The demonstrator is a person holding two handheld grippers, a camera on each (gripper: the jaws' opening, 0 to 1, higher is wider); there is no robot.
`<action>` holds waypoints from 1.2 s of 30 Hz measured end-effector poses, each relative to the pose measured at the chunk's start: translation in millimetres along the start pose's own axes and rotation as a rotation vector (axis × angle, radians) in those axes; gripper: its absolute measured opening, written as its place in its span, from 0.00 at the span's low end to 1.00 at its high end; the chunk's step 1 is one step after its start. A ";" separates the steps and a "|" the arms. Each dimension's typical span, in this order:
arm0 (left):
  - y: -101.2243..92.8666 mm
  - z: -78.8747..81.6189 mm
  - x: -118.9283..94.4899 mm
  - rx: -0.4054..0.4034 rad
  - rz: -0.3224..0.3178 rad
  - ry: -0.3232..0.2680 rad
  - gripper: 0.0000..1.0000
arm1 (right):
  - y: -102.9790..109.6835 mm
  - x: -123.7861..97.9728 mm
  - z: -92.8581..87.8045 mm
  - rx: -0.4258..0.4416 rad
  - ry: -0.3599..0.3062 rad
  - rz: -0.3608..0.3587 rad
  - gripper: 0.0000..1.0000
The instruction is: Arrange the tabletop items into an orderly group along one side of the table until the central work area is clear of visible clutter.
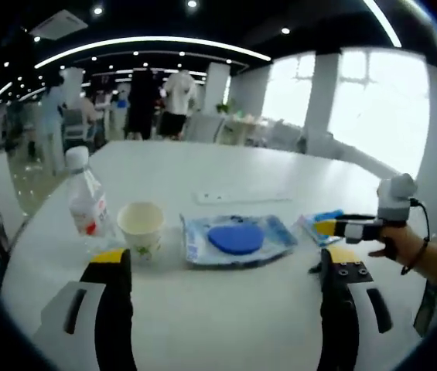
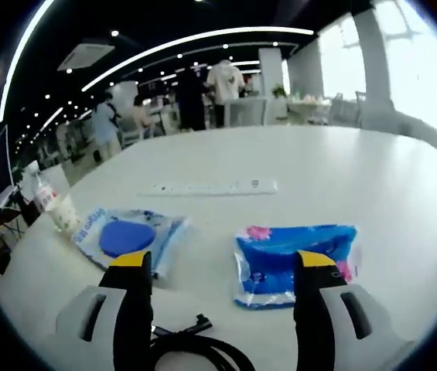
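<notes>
Our right hand-held gripper point(image 2: 222, 270) is wide open and holds nothing; the blue tissue pack point(image 2: 291, 259) lies straight ahead on the counter point(image 2: 342, 178), just beyond its tips, nearer this hand than our equally open, empty left hand-held gripper point(image 1: 222, 270).

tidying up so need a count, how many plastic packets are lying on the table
2. A clear packet holding a blue disc lies beside the paper cup; a blue printed packet lies ahead of the right gripper. Others may be out of frame.
</notes>
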State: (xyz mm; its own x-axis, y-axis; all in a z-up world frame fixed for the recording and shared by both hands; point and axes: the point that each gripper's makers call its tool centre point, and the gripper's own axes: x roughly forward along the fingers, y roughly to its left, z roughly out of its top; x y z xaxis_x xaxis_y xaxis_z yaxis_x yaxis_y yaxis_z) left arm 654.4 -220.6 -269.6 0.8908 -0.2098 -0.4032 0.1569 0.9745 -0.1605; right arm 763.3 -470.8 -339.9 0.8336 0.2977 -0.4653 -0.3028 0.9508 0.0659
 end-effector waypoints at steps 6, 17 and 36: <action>1.4 -2.7 -12.2 0.003 -0.005 0.007 0.99 | -4.4 5.1 3.9 -0.084 -0.043 -0.020 0.63; 7.7 -16.6 -41.4 0.027 -0.004 0.028 0.99 | -7.2 21.5 -11.8 -0.111 0.006 -0.020 0.59; 7.5 -29.2 -65.5 0.043 -0.022 0.038 0.99 | -23.0 30.8 -25.6 -0.186 0.062 -0.091 0.21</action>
State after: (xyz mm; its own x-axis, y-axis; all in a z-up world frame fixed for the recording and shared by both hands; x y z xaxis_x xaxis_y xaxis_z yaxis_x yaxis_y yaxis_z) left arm 584.8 -201.9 -270.8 0.8705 -0.2329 -0.4336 0.1946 0.9720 -0.1313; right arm 784.1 -485.7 -378.3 0.8330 0.1998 -0.5159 -0.3122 0.9396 -0.1403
